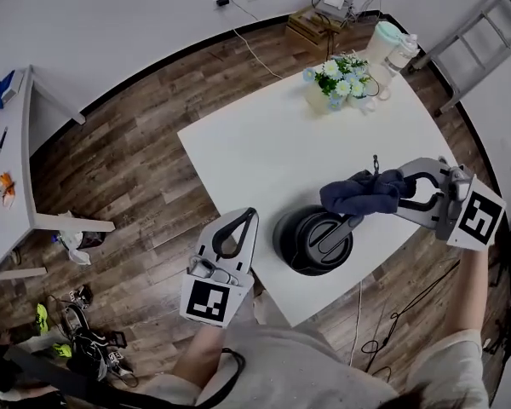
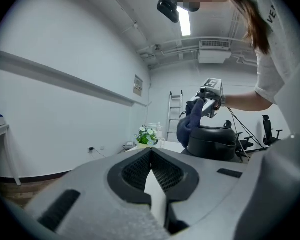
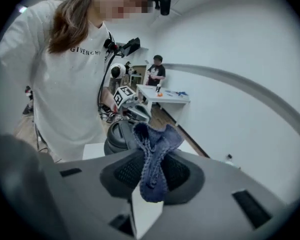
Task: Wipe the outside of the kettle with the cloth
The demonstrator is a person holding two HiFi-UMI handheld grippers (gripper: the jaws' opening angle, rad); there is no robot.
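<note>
A black kettle stands near the front edge of the white table. My right gripper is shut on a dark blue cloth, which bunches out over the kettle's handle side. In the right gripper view the cloth hangs pinched between the jaws, with the kettle just beyond it. My left gripper is shut and empty, off the table's front left corner, a short way left of the kettle. In the left gripper view the kettle and the cloth lie ahead to the right.
A pot of pale flowers and two clear jugs stand at the table's far end. A stepladder leans at the right. Cables cross the wooden floor. Another white desk stands at the left. A second person stands behind.
</note>
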